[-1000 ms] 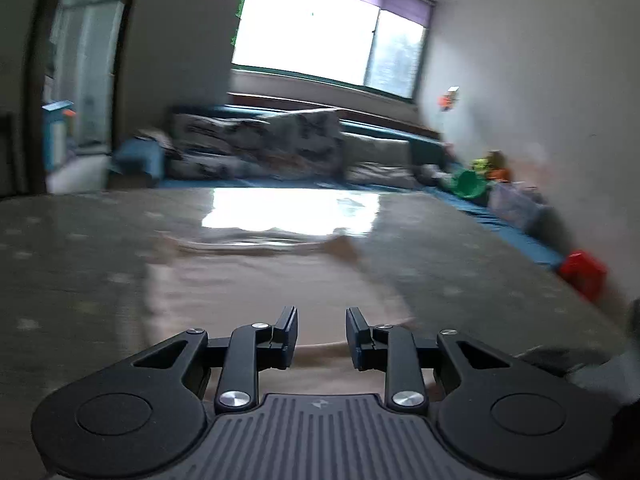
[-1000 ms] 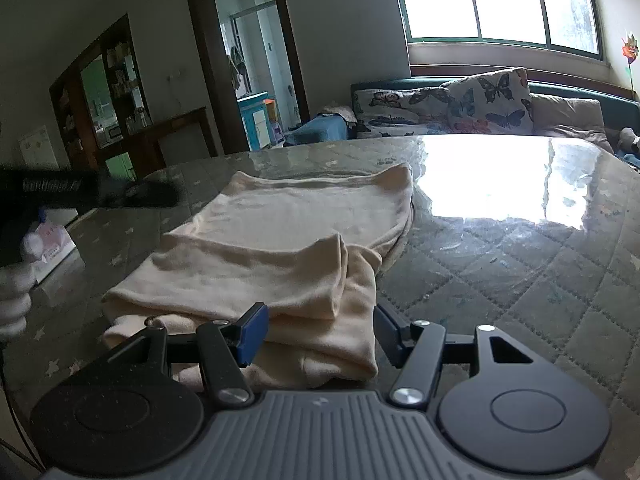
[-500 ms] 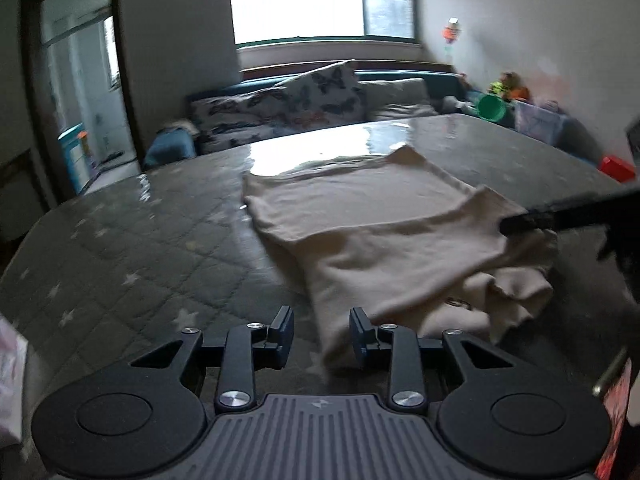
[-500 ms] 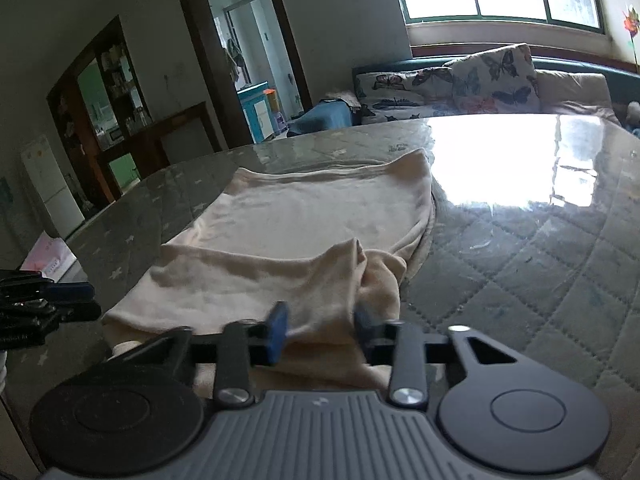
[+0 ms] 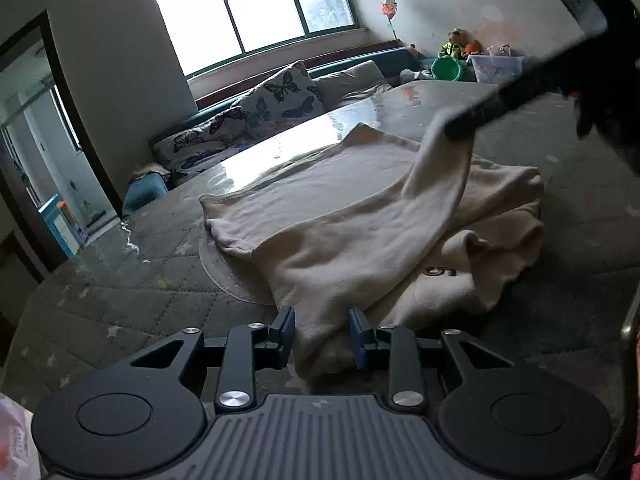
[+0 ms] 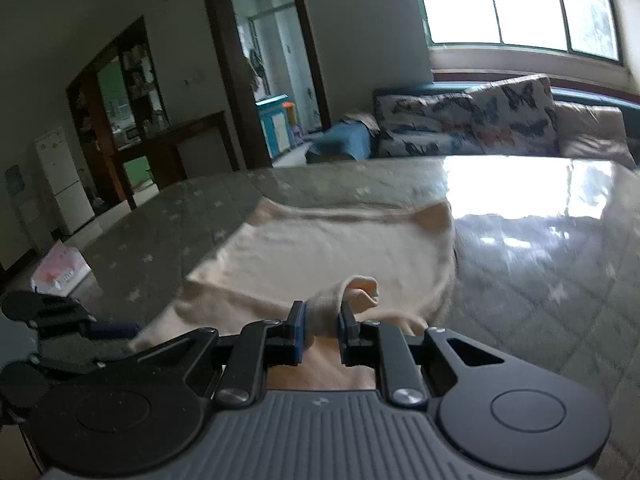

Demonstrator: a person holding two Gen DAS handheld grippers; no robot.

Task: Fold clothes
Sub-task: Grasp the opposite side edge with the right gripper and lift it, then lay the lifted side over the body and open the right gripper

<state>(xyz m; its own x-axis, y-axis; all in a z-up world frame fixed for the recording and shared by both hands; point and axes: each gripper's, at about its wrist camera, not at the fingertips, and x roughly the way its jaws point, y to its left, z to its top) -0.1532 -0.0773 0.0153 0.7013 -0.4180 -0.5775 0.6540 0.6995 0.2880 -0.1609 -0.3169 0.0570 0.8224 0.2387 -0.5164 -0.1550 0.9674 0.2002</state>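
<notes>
The garment (image 5: 360, 216) is soft, matt cream cloth with a slightly fuzzy nap and a small dark printed mark. Under it the table cover (image 5: 120, 292) is quilted grey cloth, overlaid by a clear glossy sheet (image 6: 540, 216) that mirrors the window. The left gripper (image 5: 321, 334) and right gripper (image 6: 322, 330) are matt black plastic with ribbed grey housings, blue pads and shiny metal pivot screws. The cushions (image 5: 280, 96) are printed fabric.

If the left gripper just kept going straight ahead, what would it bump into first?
The cream garment: a fold of it already lies between the left gripper's open fingers, so it would likely push straight into that cloth.
</notes>
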